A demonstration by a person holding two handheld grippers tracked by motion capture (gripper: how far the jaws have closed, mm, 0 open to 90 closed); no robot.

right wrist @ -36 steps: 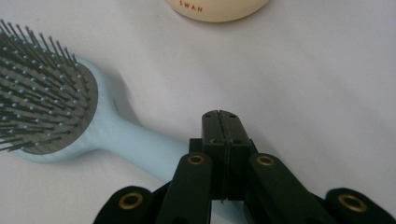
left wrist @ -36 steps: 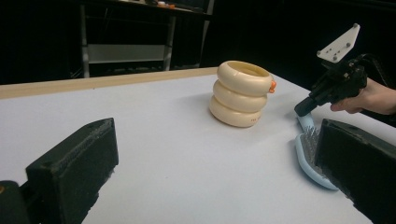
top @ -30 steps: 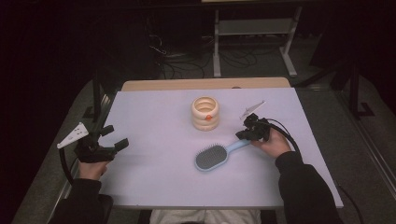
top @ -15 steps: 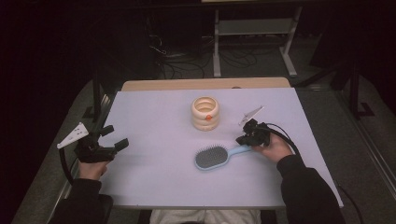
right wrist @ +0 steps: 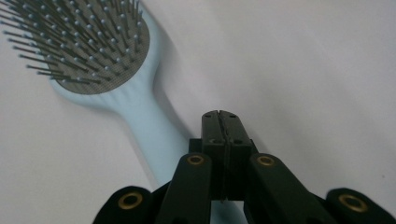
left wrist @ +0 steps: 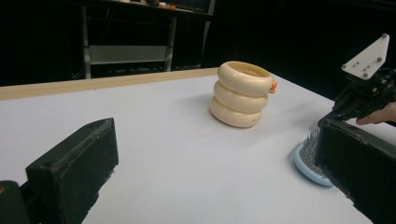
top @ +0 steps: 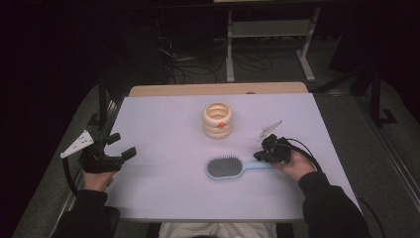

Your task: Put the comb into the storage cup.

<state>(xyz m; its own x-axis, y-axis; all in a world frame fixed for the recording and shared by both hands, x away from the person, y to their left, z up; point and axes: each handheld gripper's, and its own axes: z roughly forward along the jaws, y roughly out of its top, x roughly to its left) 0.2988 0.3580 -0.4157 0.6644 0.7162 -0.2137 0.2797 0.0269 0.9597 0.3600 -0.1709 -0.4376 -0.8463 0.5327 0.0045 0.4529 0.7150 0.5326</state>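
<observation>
We see a pale blue hairbrush (top: pixel 229 168) lying bristles-up on the white desk (top: pixel 163 124), its oval head toward the desk's middle and its handle running out to the person's right. Our right gripper (top: pixel 262 154) sits right over the end of that handle, held in the right hand (top: pixel 296 166); in the right gripper view its two black jaws are pressed flat together with nothing between them, and the handle (right wrist: pixel 154 135) passes beneath and slightly beside them, so we cannot tell whether they rest on it. Beyond the brush, near the desk's middle, stands a cream stack of three rings (top: pixel 217 120) with a small orange spot on its side, upright and well apart from the brush. Our left gripper (top: pixel 124 148) is at the desk's left edge, well away from both things, in the left hand (top: pixel 97 179); its jaws stand spread wide and empty, as the left gripper view shows, with the ring stack (left wrist: pixel 242 94) between them in the distance.
</observation>
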